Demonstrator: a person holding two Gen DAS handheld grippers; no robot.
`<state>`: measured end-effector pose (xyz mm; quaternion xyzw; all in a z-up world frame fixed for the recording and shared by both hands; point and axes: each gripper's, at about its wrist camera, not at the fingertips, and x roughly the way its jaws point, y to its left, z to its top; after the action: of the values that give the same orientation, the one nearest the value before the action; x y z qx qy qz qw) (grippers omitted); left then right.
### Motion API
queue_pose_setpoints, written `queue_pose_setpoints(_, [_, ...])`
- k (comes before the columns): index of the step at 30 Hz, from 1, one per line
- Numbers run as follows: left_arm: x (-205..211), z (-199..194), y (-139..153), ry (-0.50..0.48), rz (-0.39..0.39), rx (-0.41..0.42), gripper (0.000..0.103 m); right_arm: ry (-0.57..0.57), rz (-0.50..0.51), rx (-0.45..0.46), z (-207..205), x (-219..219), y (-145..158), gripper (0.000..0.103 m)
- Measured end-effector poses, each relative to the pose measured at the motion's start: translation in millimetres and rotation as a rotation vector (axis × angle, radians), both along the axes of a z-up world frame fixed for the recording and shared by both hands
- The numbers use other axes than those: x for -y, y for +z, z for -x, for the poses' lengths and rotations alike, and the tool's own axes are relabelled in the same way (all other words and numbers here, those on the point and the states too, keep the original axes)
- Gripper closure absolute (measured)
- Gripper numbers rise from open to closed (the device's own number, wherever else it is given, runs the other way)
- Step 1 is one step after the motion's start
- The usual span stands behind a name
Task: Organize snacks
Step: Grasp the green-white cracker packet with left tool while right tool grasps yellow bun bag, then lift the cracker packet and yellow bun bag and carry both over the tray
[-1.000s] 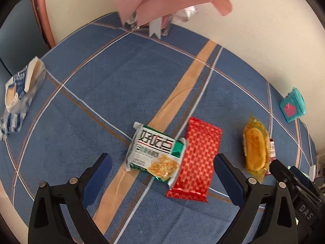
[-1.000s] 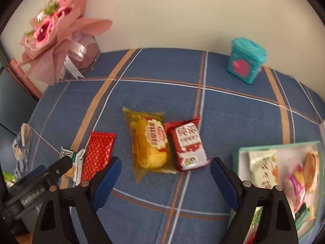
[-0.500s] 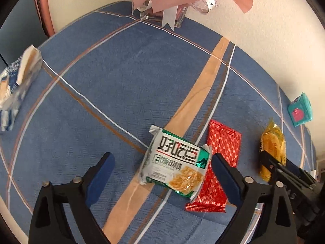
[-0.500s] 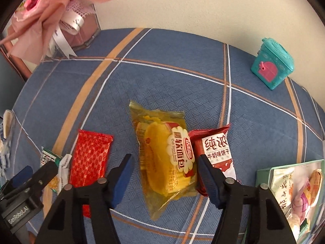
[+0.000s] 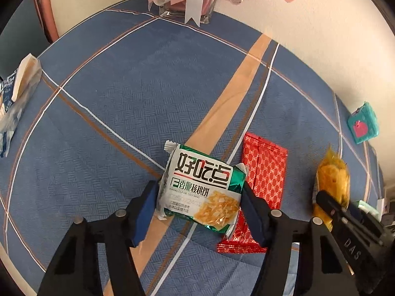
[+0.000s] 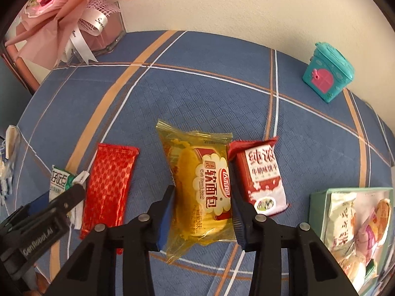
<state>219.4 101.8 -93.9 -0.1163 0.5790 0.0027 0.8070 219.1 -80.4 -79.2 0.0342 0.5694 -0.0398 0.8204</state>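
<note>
My left gripper point(image 5: 200, 209) has its blue pads against both sides of a green-and-white biscuit packet point(image 5: 201, 190) on the blue checked tablecloth. A red foil packet point(image 5: 261, 172) lies just right of it. My right gripper point(image 6: 202, 214) has closed in on a yellow bread packet point(image 6: 200, 187), pads touching its sides. A red-and-white biscuit packet point(image 6: 261, 175) lies right of it, the red foil packet point(image 6: 108, 180) left. A green tray point(image 6: 318, 202) holding several snacks sits at the lower right.
A pink bouquet in a clear box point(image 6: 81, 17) stands at the back left against the wall. A teal toy house point(image 6: 328, 74) stands at the back right. A blue-and-white bag point(image 5: 14, 93) lies at the table's left edge.
Both grippers have moved down and forward onto their packets, and the jaws have narrowed from wide open to touching the packets' sides.
</note>
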Motion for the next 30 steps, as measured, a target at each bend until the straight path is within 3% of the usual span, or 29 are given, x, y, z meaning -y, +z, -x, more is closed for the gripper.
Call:
queue_pose_setpoints(10, [1.3, 15.4, 30.6, -0.023, -0.048, 0.063, 0.042, -0.012, -0.061, 0.039, 32.6, 3.2, 18.1, 0.059])
queue_pose_setpoints(22, [41.6, 44.5, 73.6, -0.118, -0.093, 0.155, 0.042, -0.076, -0.117, 0.116, 78.3, 20.1, 48.8, 0.059])
queue_pose_setpoints(30, [84.2, 56.1, 98.3, -0.193, -0.03, 0.203, 0.042, -0.163, -0.153, 0.148, 104.1, 52.2, 59.3, 0.059])
